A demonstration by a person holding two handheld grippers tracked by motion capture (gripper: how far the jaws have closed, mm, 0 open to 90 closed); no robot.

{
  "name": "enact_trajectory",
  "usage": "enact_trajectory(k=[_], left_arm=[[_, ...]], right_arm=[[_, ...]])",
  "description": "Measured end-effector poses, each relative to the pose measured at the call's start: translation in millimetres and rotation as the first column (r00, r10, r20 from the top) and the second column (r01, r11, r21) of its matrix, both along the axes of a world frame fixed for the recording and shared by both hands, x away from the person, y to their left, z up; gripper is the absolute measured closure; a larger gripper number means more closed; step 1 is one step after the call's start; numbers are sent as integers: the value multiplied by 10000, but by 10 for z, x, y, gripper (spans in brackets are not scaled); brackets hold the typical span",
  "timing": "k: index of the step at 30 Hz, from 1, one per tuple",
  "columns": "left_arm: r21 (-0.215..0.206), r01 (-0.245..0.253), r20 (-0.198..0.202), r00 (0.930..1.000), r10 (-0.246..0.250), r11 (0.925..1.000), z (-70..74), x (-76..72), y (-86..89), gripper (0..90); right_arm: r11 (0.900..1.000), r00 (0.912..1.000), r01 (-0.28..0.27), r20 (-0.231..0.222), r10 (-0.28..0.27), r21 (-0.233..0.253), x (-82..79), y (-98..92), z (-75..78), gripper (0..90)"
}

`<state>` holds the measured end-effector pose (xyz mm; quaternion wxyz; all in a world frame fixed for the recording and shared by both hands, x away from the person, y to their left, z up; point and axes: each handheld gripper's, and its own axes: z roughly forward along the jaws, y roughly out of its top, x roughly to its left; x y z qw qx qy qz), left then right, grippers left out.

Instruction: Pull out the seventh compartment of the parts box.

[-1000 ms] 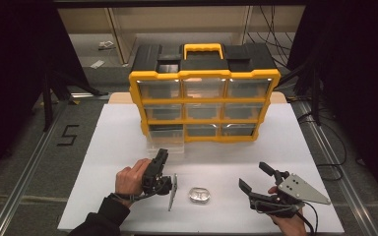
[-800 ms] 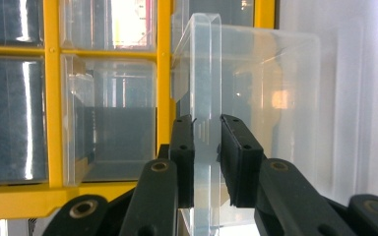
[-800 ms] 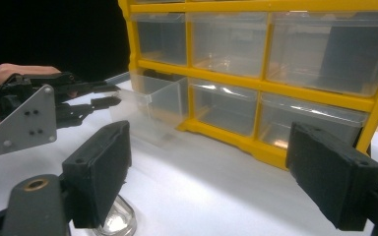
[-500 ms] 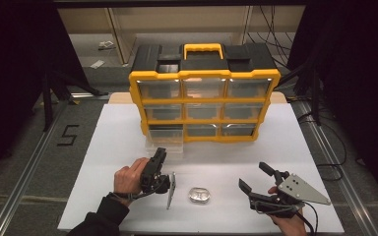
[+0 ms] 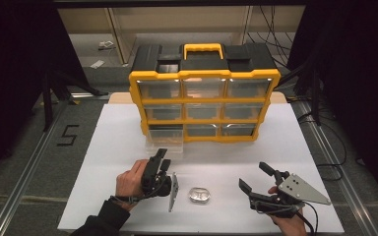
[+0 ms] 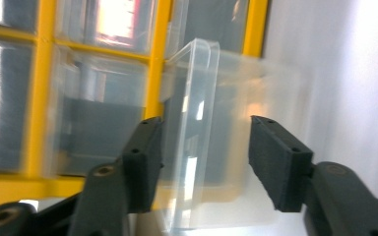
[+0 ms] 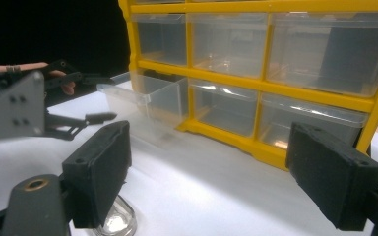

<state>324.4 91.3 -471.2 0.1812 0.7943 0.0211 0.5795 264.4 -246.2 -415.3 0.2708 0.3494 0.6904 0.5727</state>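
Note:
A yellow organizer (image 5: 204, 78) with clear drawers stands at the back of the white table. Its bottom-left clear drawer (image 5: 165, 146) is pulled out onto the table. My left gripper (image 5: 163, 157) lies turned on its side just in front of that drawer, open. In the left gripper view the drawer's front lip (image 6: 199, 132) stands between and just beyond the spread jaws of the left gripper (image 6: 204, 162). My right gripper (image 5: 252, 175) rests open near the front right. A small clear container (image 5: 199, 194) lies between the two hands.
In the right gripper view the right gripper (image 7: 216, 177) faces the organizer (image 7: 256, 83), with the pulled-out drawer (image 7: 142, 96), the left gripper (image 7: 74, 98) and the small container (image 7: 115, 221) to the left. The table's white surface (image 5: 295, 147) has a dark floor around it.
My left gripper has slid a little forward toward the pulled-out drawer. The right gripper and the small container have stayed where they were.

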Motion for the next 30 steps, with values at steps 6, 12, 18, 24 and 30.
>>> enact_trajectory(k=[6, 12, 18, 24, 30], left_arm=[[-1758, 222, -1452, 9882, -482, 9842, 91, -72, -22, 350], [-2802, 351, -2319, 9673, -1032, 9593, 152, -81, 3, 311], [-4236, 567, -3598, 9054, -2254, 9041, 250, -55, 18, 273], [-5178, 655, -4090, 8568, -3141, 8530, 314, -37, 28, 265], [-5595, 549, -4675, 8031, -3695, 8270, 355, -11, 16, 233]], right_arm=[[10000, 10000, -4, -45, 4, 19, 0, -3, 1, 184], [10000, 10000, -22, -24, 22, -8, -3, -4, 3, 184], [10000, 10000, -24, -37, 24, 36, 3, -4, 1, 184], [10000, 10000, -24, -58, 25, 52, 5, -14, 0, 184], [10000, 10000, -26, -72, 27, 59, 4, -21, 0, 183]])
